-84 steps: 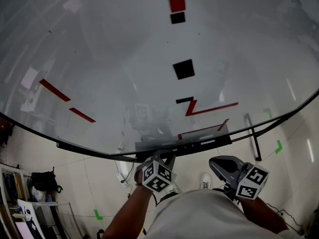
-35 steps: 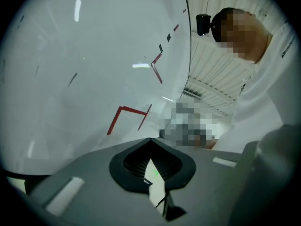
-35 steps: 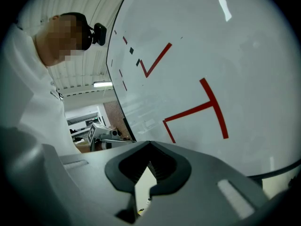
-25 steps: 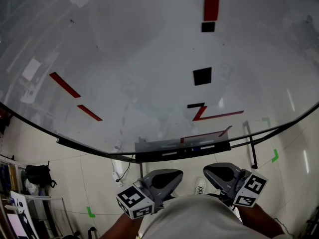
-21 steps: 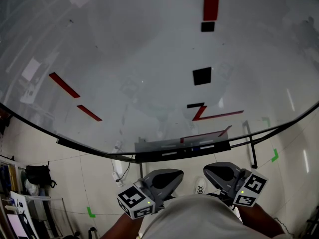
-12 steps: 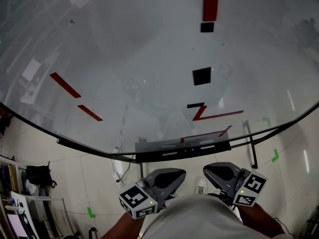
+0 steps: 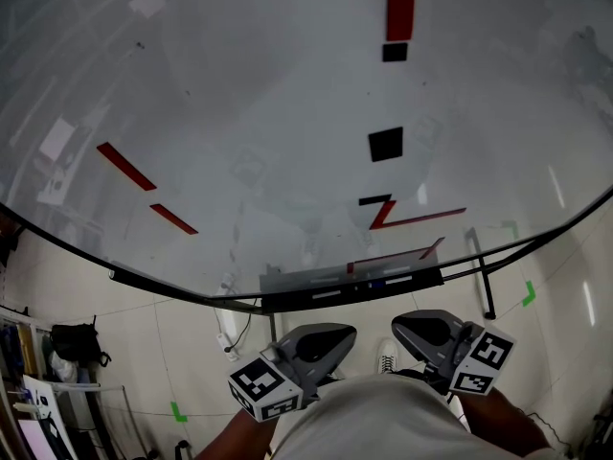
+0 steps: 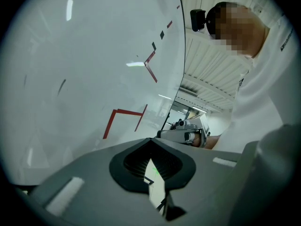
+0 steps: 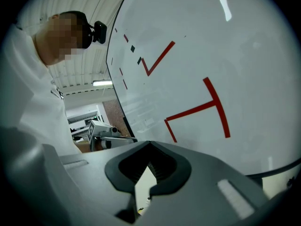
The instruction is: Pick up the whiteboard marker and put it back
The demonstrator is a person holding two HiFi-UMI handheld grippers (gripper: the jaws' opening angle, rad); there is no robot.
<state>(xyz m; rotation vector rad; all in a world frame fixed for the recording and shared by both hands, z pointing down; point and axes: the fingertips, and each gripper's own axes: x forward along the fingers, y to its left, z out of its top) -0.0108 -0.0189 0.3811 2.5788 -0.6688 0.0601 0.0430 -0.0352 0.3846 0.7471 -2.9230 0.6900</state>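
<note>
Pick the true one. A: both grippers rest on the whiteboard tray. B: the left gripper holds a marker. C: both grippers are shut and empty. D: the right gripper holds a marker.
C: the left gripper and the right gripper each show jaws closed together with nothing between them.

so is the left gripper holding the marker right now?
No, the left gripper has its jaws shut together, and its own view shows nothing between them.
</note>
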